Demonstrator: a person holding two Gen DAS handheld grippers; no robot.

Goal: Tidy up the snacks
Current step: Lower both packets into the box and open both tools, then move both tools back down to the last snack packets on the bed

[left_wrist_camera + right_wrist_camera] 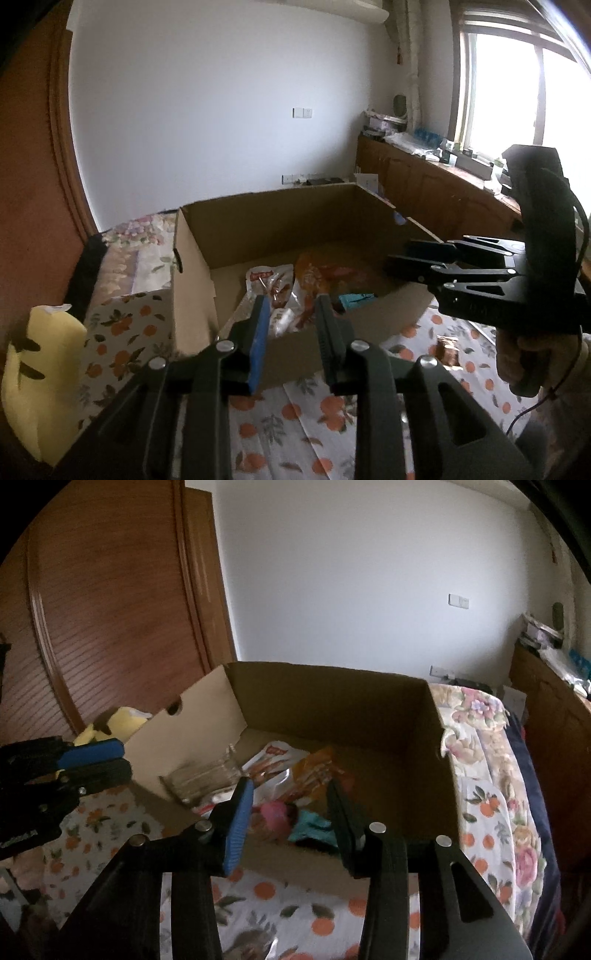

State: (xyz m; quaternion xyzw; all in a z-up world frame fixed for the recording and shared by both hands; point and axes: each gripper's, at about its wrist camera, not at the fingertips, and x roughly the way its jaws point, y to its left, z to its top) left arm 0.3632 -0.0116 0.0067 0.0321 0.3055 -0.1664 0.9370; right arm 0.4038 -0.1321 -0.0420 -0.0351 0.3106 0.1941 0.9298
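An open cardboard box [258,218] stands on a bed with an orange-print sheet; it also shows in the right wrist view [332,701]. Inside lie a white and red snack bag [267,278], an orange snack bag [325,273] and a teal packet [356,299]. The right wrist view shows the white bag [273,760], the orange bag [317,771], a pink item [277,812], the teal packet [310,825] and a clear packet [207,775]. My left gripper [291,306] is open and empty above the box's near wall. My right gripper [290,792] is open and empty at the box's near edge; it also shows in the left wrist view [397,264].
A yellow plush toy [40,350] lies left of the box, also in the right wrist view [114,720]. A wooden wardrobe [110,609] stands at the left. A cluttered wooden cabinet [443,184] runs under the window. A small brown item [448,349] lies on the sheet.
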